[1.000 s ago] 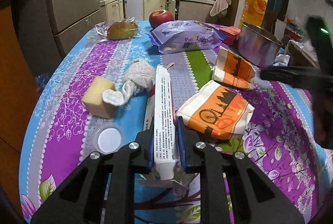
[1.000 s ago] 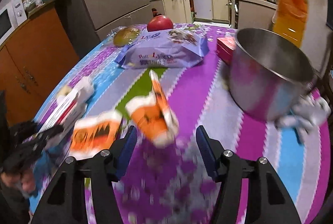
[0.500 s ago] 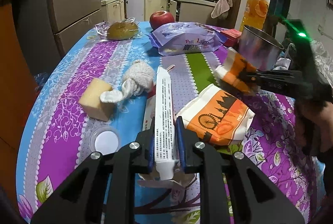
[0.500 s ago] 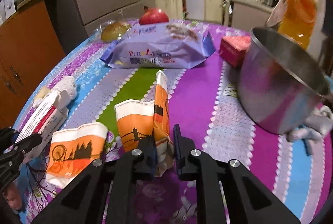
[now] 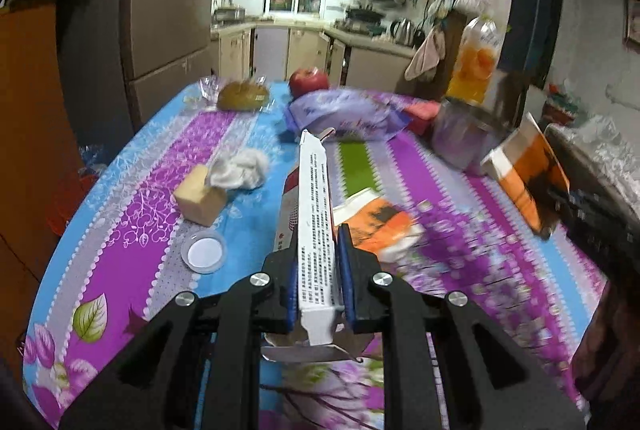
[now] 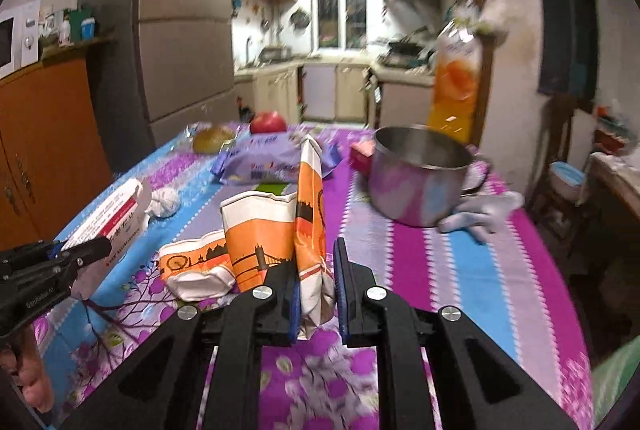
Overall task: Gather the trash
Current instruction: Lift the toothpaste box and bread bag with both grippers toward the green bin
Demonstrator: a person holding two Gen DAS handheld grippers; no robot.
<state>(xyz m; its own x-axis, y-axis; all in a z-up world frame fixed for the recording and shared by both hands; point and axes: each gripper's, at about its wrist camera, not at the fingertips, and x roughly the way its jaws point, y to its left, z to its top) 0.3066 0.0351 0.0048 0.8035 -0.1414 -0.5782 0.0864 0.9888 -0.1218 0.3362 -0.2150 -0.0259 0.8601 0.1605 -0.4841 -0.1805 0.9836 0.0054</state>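
Two grippers over one cluttered table (image 5: pixel 132 190), its floral cloth in purple, blue and green bands, smeared by motion on the right side of the left wrist view. Far right on it: steel pot (image 6: pixel 416 176), rim sharp in the right wrist view but a blur in the other; tall orange juice bottle (image 6: pixel 456 86) behind, label unreadable. Far centre: purple snack bag (image 6: pixel 272 160), print too soft to read, with red apple (image 5: pixel 309 81) and wrapped bun (image 5: pixel 242 97) beyond. Pale glove or cloth (image 6: pixel 480 216) just right of the pot, which one hard to tell.

Left gripper (image 5: pixel 318 280): jaws closed tight on long white carton (image 5: pixel 314 214), held edge-up, small print illegible, near end cut off behind the fingers, far end pointing toward the snack bag. Same carton in the right wrist view at far left, red-and-white face showing.

Right gripper (image 6: pixel 318 292): jaws narrowed onto flattened orange paper cup (image 6: pixel 308 214), lifted above the cloth, lower edge pinched between the pads, a second panel of it spreading to the left. From the left wrist view, same cup at right edge, partly hidden by the dark gripper body.

Second crushed orange cup (image 6: pixel 196 266) lying on the cloth between both grippers, blurred in the left view. Left of the carton: yellow block (image 5: pixel 200 200), white wad (image 5: pixel 240 168) touching it, small clear round lid (image 5: pixel 203 252) nearer.
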